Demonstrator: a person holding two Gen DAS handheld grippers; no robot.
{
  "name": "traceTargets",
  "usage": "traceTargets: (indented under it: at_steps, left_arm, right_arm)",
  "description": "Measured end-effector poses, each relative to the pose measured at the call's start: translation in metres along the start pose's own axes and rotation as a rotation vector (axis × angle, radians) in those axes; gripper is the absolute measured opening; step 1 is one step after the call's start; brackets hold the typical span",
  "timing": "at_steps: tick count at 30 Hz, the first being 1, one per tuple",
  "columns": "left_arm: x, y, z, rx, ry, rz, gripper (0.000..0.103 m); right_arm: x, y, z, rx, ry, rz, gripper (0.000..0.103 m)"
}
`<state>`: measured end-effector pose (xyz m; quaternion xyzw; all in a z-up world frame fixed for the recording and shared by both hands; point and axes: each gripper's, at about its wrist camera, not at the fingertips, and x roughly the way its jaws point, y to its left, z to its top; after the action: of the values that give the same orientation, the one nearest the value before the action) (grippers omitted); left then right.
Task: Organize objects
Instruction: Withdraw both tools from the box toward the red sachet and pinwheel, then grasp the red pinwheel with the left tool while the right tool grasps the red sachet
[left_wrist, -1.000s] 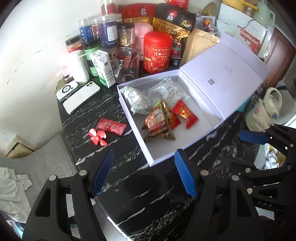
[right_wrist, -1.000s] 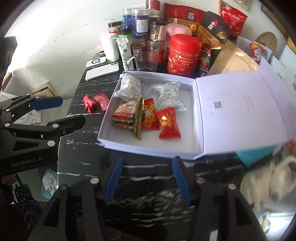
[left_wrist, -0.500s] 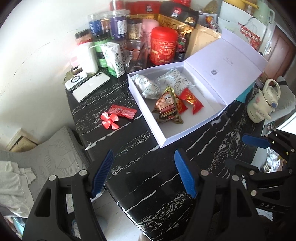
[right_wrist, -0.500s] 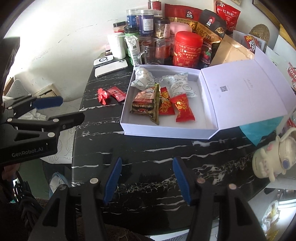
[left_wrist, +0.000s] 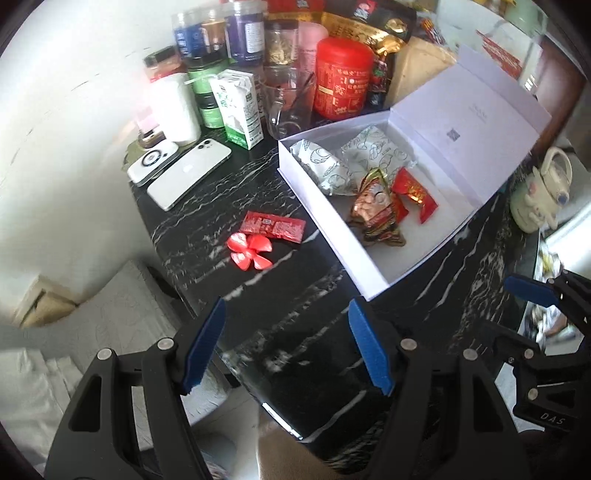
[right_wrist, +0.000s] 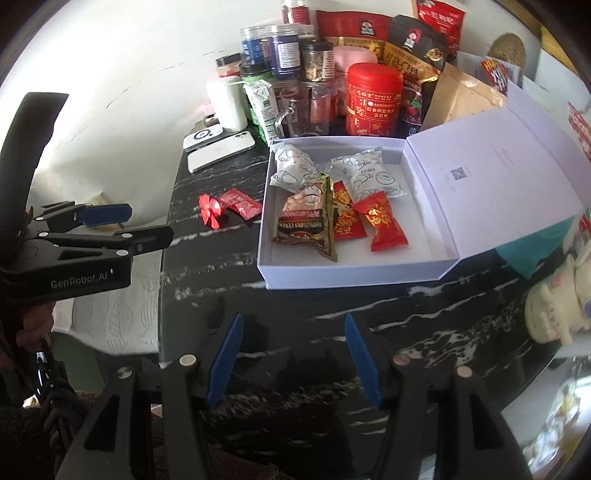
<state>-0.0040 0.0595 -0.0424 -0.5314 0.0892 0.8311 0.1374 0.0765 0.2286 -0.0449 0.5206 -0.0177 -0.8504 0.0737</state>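
Red sachet (left_wrist: 272, 226) and flower (left_wrist: 251, 252) lie beside the white box (left_wrist: 332, 236); both claws gape, empty.

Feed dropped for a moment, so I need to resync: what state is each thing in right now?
White box: lid open, snack packets inside.
Red sachet: on table, outside box.
Red flower clip: on table, beside sachet.
Left claw: open, empty.
Right claw: open, empty.
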Motion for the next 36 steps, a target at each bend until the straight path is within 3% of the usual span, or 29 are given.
traceTargets:
  at_steps: [9,18,24,36]
  left_arm:
    - [0.048,0.052,0.018,0.103,0.065,-0.139,0.068]
    - [0.094,0.065,0.027,0.151,0.103,-0.224,0.068]
    - [0.125,0.068,0.035,0.147,0.13,-0.233,0.068]
    - [0.144,0.113,0.051,0.133,0.109,-0.157,0.068]
  right_arm:
    - [0.033,0.046,0.015,0.208,0.018,-0.051,0.059]
    - [0.066,0.069,0.015,0.325,0.027,-0.069,0.059]
    - [0.091,0.072,0.014,0.384,0.037,-0.069,0.059]
    - [0.134,0.083,0.042,0.403,0.019,-0.022,0.059]
